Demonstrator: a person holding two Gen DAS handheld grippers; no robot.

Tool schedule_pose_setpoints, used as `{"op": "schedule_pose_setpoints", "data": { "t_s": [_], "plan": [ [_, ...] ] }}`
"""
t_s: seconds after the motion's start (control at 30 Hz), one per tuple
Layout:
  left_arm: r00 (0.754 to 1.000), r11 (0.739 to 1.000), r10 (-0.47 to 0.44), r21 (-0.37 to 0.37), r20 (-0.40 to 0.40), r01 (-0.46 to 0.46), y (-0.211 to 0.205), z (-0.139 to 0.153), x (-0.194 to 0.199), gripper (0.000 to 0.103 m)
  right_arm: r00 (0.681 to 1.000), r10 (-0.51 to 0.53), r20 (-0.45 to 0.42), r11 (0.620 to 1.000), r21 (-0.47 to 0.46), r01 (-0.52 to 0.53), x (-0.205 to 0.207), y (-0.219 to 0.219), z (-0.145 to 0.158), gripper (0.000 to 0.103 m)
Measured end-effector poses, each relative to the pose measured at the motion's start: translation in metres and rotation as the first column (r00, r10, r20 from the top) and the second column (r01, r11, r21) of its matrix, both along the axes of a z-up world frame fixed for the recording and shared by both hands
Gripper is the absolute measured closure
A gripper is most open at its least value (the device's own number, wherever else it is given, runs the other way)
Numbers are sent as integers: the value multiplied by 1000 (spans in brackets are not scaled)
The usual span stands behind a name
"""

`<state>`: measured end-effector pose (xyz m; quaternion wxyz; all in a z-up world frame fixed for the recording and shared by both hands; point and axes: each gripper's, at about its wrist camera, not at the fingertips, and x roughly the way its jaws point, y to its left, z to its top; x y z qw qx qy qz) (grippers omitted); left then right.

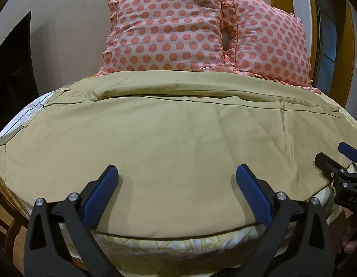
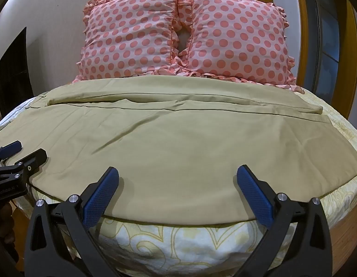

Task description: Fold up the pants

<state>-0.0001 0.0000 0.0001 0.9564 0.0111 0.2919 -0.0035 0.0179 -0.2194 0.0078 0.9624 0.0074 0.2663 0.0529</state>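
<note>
Khaki pants (image 1: 169,133) lie flat across the bed, waistband at the left, leg hems at the right; they also fill the right wrist view (image 2: 178,138). One leg lies behind the other, with a seam line between them. My left gripper (image 1: 177,173) is open and empty, its blue pads over the near edge of the pants. My right gripper (image 2: 177,173) is open and empty over the near edge further right. Each gripper shows at the side of the other's view, the right one (image 1: 340,159) and the left one (image 2: 21,152).
Two pink polka-dot pillows (image 1: 169,27) (image 2: 236,37) stand against the wall behind the pants. A yellow-patterned bedsheet (image 2: 178,242) shows below the pants' near edge. A wooden door frame (image 2: 303,23) is at the right, dark furniture (image 1: 12,69) at the left.
</note>
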Motion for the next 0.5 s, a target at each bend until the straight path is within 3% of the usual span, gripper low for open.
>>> {"op": "schedule_pose_setpoints", "data": {
  "t_s": [0.5],
  "plan": [
    [1000,1000,0,1,-1,0,0,0,0,2,1000,0,5,1000,-1,0,0,0,0,1]
  ]
}}
